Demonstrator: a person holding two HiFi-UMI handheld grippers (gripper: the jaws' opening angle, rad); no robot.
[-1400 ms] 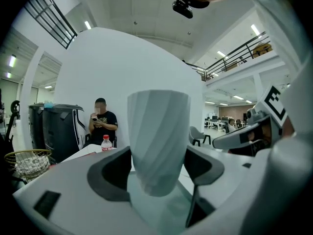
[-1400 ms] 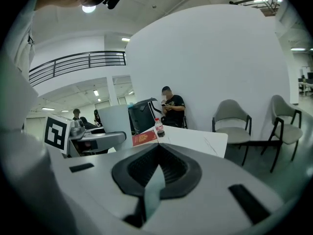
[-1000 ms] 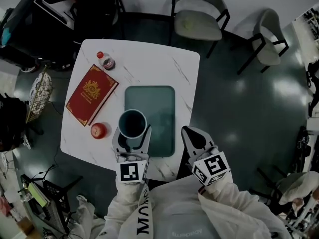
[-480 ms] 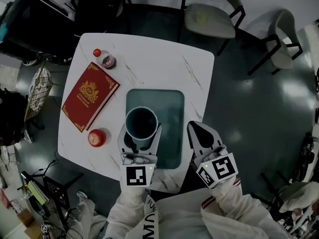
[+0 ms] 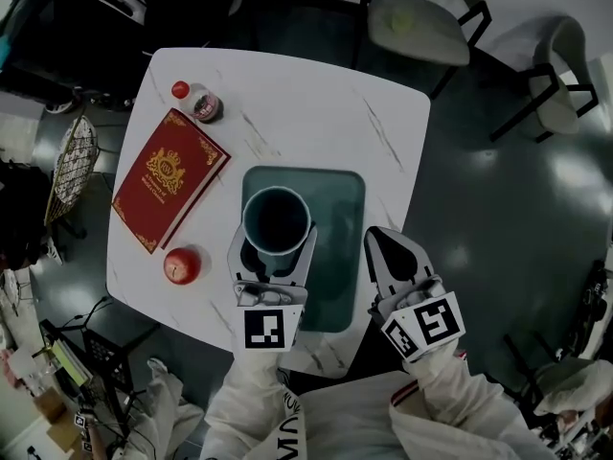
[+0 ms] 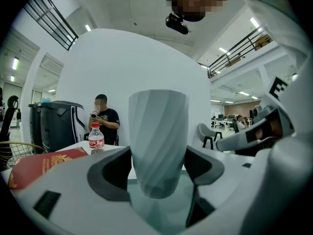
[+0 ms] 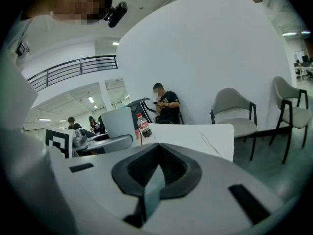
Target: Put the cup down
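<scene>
A: So, where is the cup (image 5: 276, 220) sitting right now?

B: It is sitting between the two jaws of the left gripper (image 5: 275, 249). They are squeezing it from both sides, low down. The cup is standing straight up with its open end on top.

A: Is it touching anything under it?

B: It is staying over the left part of the green mat (image 5: 337, 209) on the white table (image 5: 316, 113). I cannot tell if its bottom is touching the mat.

A: What is the left gripper view showing?

B: The cup is filling the middle, pale with slanting ridges, and the dark pads (image 6: 113, 173) are pressing on its sides.

A: And the other one?

B: The right gripper (image 5: 381, 245) is waiting just beside the mat's right edge. Its jaws are pressing together on nothing.

A: Is anything else lying on the table?

B: A red book (image 5: 169, 180), a red apple (image 5: 180, 264) and a small bottle (image 5: 197, 103) with a red cap are lying left of the mat, all apart from the cup.
</scene>
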